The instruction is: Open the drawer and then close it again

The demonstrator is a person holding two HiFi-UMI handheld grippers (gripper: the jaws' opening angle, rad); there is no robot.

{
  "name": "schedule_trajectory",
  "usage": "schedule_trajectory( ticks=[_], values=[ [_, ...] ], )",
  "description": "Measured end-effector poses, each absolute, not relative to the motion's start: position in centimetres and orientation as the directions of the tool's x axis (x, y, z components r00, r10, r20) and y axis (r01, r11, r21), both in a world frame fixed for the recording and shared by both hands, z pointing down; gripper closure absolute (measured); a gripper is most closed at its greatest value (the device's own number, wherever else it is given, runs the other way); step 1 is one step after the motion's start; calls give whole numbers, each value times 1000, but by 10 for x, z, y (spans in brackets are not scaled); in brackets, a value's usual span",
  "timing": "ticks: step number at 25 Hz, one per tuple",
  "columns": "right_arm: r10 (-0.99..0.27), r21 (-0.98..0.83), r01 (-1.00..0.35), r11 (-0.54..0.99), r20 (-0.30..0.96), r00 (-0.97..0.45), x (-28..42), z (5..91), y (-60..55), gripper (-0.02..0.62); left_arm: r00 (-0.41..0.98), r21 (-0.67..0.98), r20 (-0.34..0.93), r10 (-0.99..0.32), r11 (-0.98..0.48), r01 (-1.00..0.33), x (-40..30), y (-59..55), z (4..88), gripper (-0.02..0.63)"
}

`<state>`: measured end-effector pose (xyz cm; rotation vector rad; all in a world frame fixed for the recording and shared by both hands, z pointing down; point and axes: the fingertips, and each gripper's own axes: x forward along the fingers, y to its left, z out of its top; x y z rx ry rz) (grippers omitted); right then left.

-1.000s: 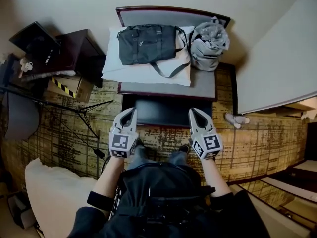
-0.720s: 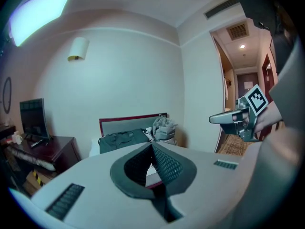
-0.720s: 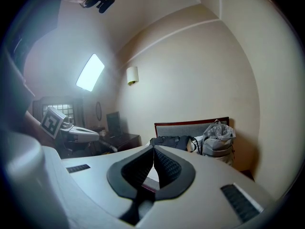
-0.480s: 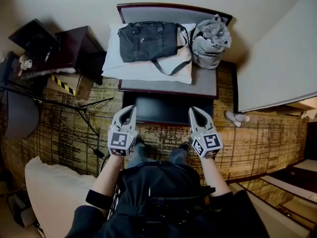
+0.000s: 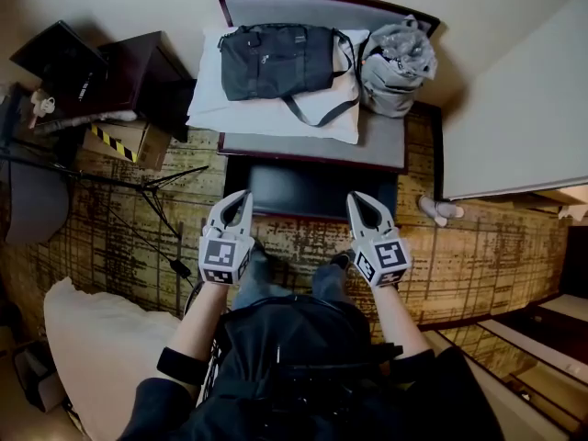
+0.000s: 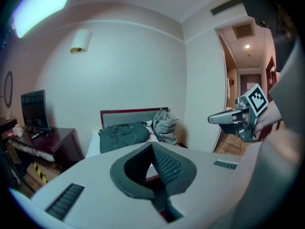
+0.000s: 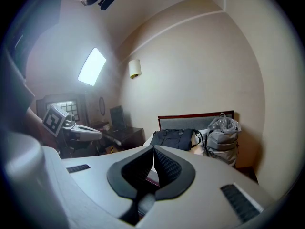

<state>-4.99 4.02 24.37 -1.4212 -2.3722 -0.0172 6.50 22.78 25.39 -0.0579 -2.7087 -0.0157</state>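
A low unit with a grey top (image 5: 386, 145) and dark wood trim stands against the far wall; its dark drawer front (image 5: 312, 189) faces me and looks closed. In the head view my left gripper (image 5: 241, 197) hovers by the front's left end, its jaws pressed together with nothing in them. My right gripper (image 5: 354, 198) hangs by the right end, also shut and empty. Neither touches the front that I can see. The left gripper view shows its closed fingertips (image 6: 152, 147) aimed at the unit, and the right gripper view shows the same (image 7: 153, 149).
A black duffel bag (image 5: 276, 60) lies on a white pillow (image 5: 276, 122), with a grey backpack (image 5: 397, 58) beside it, on the unit. Left are a dark side table (image 5: 138, 76), a cardboard box (image 5: 124, 141) and tripod legs (image 5: 138, 186). White bedding (image 5: 101, 338) lies near left; white slippers (image 5: 441, 211) right.
The head view has tilted a little, so the unit sits higher in frame. Both grippers stay shut side by side; the right one has sunk slightly.
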Motion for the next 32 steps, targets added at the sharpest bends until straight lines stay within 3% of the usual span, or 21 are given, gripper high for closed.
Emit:
schedule_trajectory(
  ticks=[15,32],
  values=[
    [775,-270,816,510,557,-300,-11,396,46,594,-808,76,575,-126,992,-101,65,184,355,606],
    [548,-367,640,675,830,-102,53,692,6,594,-518,257,813,-265,962,-90,104,127,643,606]
  ],
)
